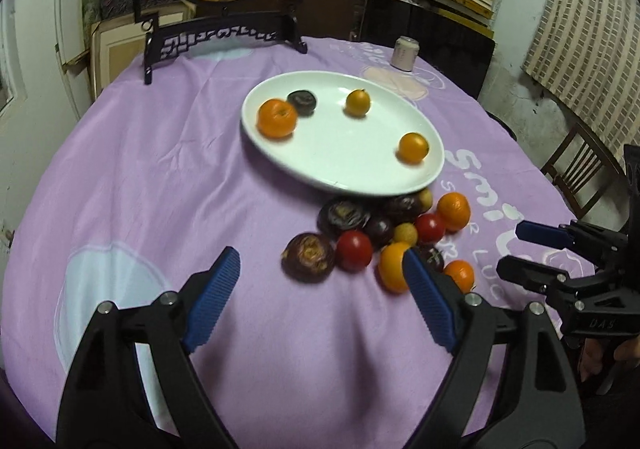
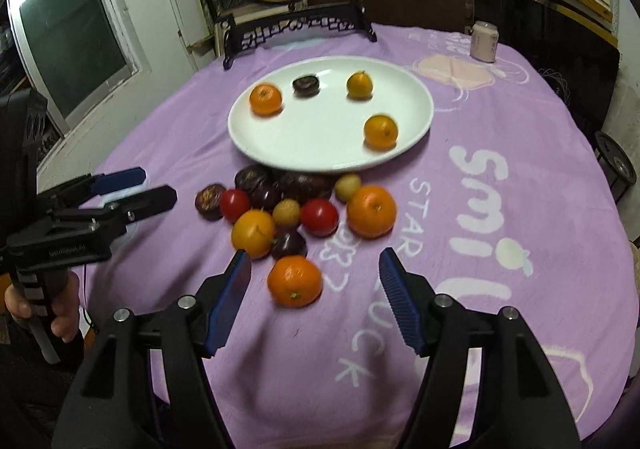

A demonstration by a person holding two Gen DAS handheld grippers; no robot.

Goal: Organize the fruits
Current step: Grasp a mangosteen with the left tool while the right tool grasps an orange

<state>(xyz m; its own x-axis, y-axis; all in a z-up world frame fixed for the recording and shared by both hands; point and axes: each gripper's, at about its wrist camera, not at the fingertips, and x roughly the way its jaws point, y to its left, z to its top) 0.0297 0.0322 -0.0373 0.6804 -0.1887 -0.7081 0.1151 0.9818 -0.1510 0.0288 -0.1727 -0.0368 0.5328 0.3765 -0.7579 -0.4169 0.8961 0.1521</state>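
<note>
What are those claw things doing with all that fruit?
A person holds a black and blue gripper in each hand and is sorting fruit onto the white oval plate. Four fruits already sit on it: three orange ones and a dark purple one. The rest lie in a pile on the purple tablecloth. The right gripper is open, with the nearest orange tangerine between its fingers but not yet gripped. The left gripper is open too, holding nothing.

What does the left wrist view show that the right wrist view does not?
Only the left wrist view: a brown wooden chair at the right edge. Only the right wrist view: a dark glass window and the hand holding the left tongs. Both: the white oval plate with four fruits, and a pink can.
</note>
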